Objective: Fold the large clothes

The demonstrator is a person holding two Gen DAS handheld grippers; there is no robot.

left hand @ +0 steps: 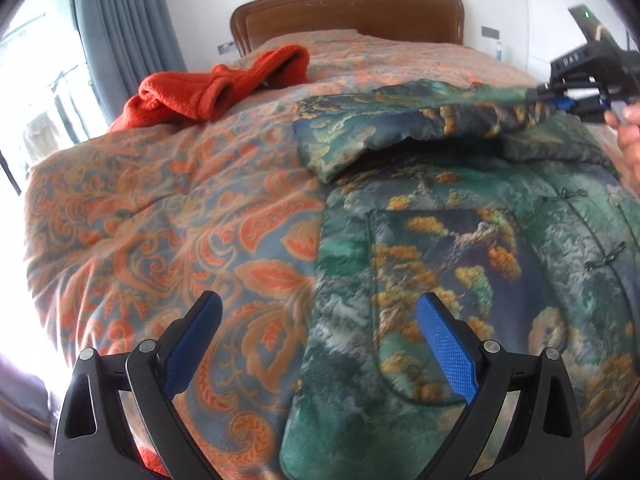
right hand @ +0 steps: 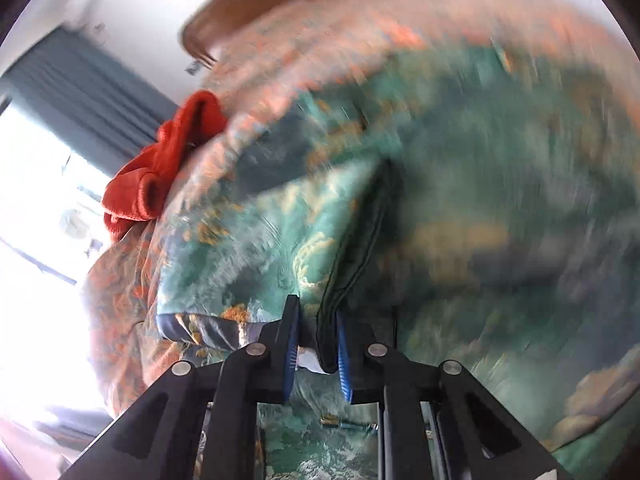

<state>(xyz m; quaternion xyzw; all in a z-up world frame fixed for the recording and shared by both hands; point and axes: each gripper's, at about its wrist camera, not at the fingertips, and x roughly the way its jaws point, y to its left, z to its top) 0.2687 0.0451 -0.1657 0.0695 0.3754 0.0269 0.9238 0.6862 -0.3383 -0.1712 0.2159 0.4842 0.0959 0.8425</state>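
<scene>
So the big green printed jacket point(left hand: 460, 248) is spread out on the bed, filling the lower right and middle of the left wrist view, with one sleeve point(left hand: 384, 136) folded across the top of it toward the upper right. Our right tool point(right hand: 316, 340) is clamped on a dark-piped edge of the jacket, and you can see that trim pinched right between the blue pads point(right hand: 343, 364) at the bottom centre of the right wrist view. Everything past the pads there is pretty smeared, so we can't tell exactly which edge it is. From the left wrist view the same right tool point(left hand: 576, 98) shows up at the far right edge of the frame, sitting at the end of that folded sleeve, with a bit of our hand point(left hand: 630, 120) behind it. Our left tool point(left hand: 320, 340) is at the bottom of its own view with the fingers spread wide apart and nothing between them, hanging over the spot where the jacket's left edge meets the orange paisley bedspread point(left hand: 160, 216). Further out, a crumpled red fleece point(left hand: 208, 88) lies in the upper left on the bedspread, near the wooden headboard point(left hand: 348, 12), and grey-blue curtains point(left hand: 124, 16) hang by the bright window at the left.
</scene>
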